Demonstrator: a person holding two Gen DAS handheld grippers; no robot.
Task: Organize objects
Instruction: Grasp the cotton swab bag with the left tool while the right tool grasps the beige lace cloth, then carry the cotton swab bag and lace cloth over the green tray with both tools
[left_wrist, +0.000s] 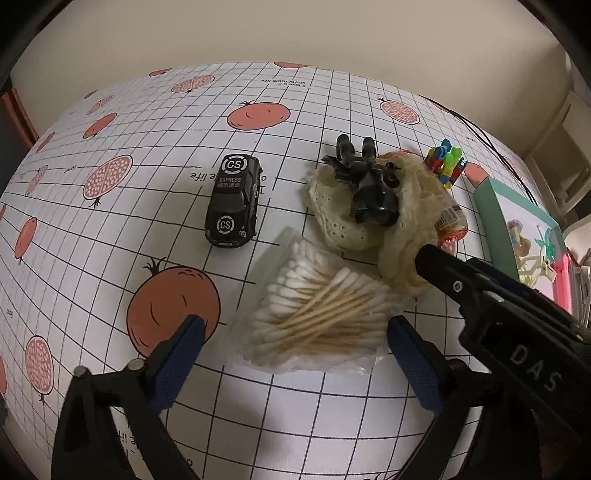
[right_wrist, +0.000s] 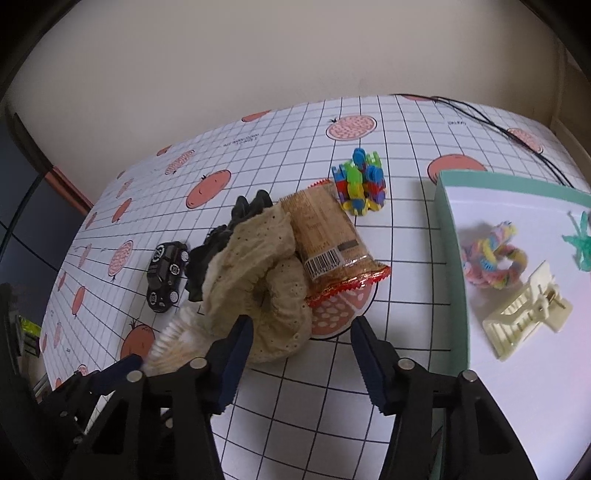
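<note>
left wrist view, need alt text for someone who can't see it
An open left gripper straddles a clear bag of wooden cotton swabs on a grid-patterned tablecloth with orange fruit prints. Behind lie a black toy car and a black claw hair clip on a cream lace scrunchie. The right gripper's black finger touches the scrunchie.

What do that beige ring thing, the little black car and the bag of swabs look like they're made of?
The beige ring looks like soft matte fabric: eyelet holes and gathered folds. The black car seems glossy painted metal or hard plastic; which one is unclear. The swab bag looks like thin clear plastic film, holding pale wooden-looking sticks with white cottony tips.
</note>
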